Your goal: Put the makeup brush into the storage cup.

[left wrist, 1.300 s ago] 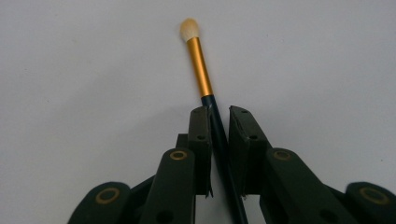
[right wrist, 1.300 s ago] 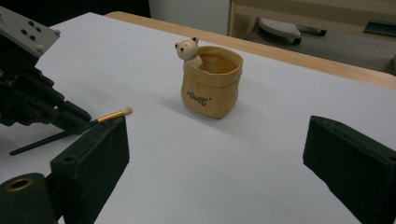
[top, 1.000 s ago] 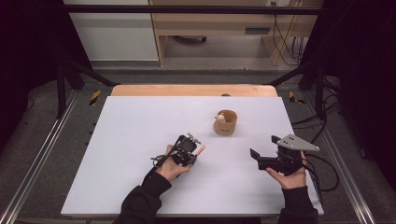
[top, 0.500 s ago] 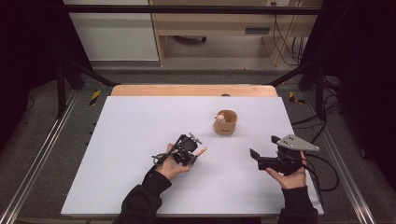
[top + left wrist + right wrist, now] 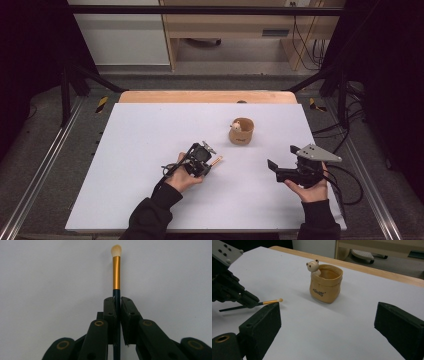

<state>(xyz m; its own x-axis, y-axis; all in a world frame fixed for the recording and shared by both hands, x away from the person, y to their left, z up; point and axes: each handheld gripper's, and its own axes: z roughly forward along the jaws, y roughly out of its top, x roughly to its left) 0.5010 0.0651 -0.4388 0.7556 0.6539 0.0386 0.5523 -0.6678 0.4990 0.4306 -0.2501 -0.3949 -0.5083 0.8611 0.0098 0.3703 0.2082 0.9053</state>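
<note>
A small makeup brush [image 5: 116, 272] with a gold ferrule, a pale tip and a dark handle is clamped between the pads of my left gripper [image 5: 118, 302], pointing straight out past them. In the high view the left gripper [image 5: 209, 162] sits low over the white table [image 5: 140, 150] just left of centre, with the brush tip [image 5: 218, 159] aimed toward the right. A tan pouch-shaped cup [image 5: 241, 131] with a little bear figure [image 5: 313, 267] on its rim stands upright beyond it. My right gripper [image 5: 274, 169] hovers at the right with its jaws wide apart and nothing between them, facing the cup [image 5: 326, 286].
A wooden strip [image 5: 200, 96] borders the table's far edge. Metal rails [image 5: 45, 165] run along both sides. Behind the table are a shelf unit and cables on the floor. A cable trails from the right gripper toward the table's right edge.
</note>
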